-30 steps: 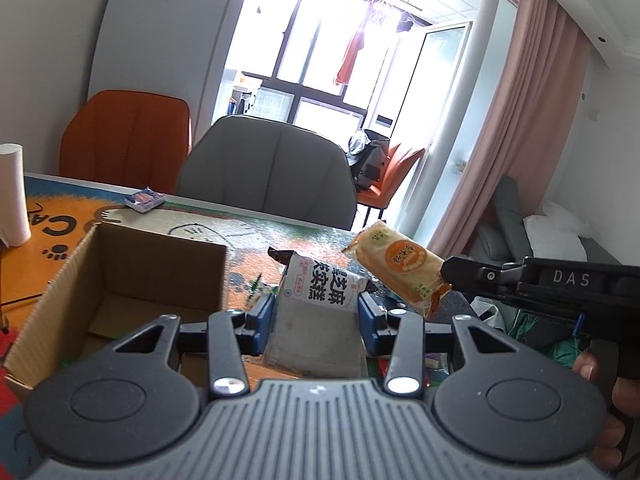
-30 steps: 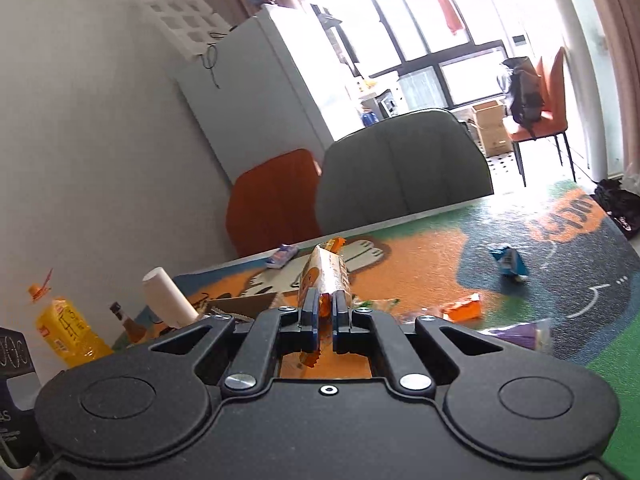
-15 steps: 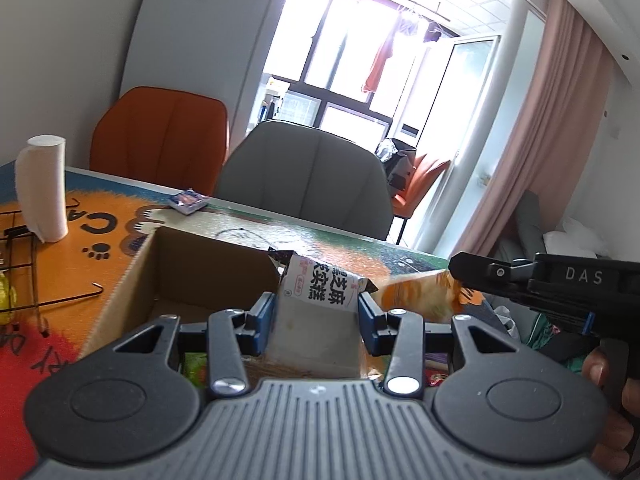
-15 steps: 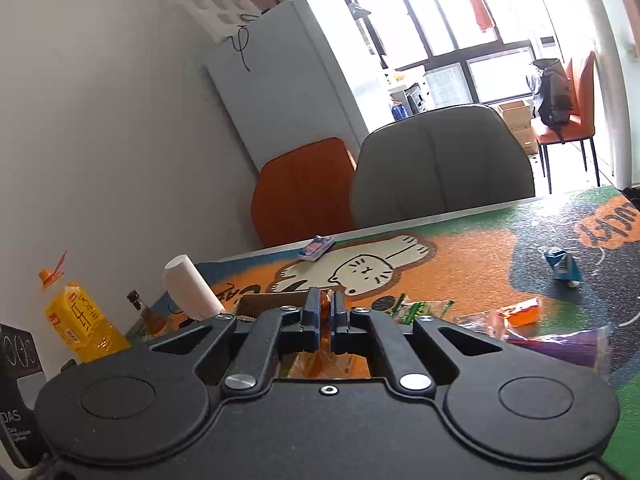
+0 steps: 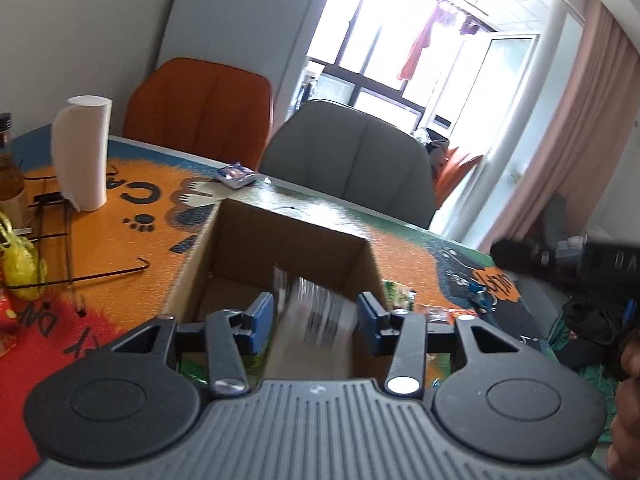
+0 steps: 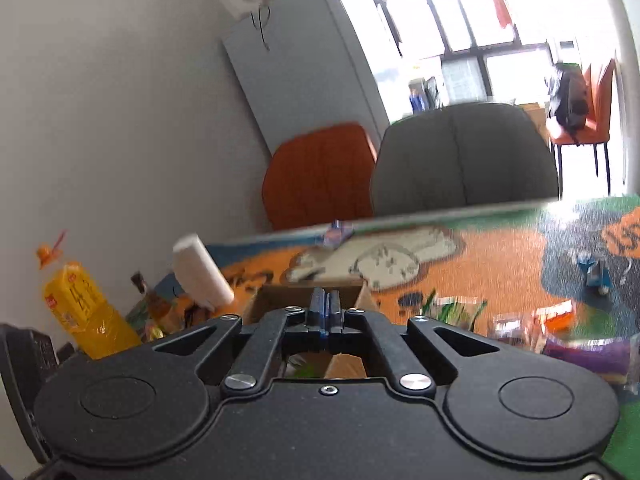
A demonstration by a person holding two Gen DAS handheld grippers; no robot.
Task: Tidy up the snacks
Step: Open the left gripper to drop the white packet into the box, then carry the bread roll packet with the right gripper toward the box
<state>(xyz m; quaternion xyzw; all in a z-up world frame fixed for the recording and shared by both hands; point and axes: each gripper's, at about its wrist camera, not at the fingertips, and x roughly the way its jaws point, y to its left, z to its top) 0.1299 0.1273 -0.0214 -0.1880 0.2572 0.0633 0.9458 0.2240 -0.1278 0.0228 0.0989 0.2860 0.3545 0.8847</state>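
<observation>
Left claw (image 5: 316, 316), lower centre, has just been opening; blurred white packet (image 5: 316, 320) between pads, dropping over box (image 5: 280, 240). Right claw (image 6: 325, 312) closed, empty. Recommend withdrawing only once packet clears.

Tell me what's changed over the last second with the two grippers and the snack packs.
The left gripper has just opened its jaws, and the white snack pack is blurred, dropping into the cardboard box, which now lies straight ahead. The right gripper no longer holds the orange-and-yellow pack; its jaws are shut on nothing. The paper towel roll and blue packet stayed put.
</observation>
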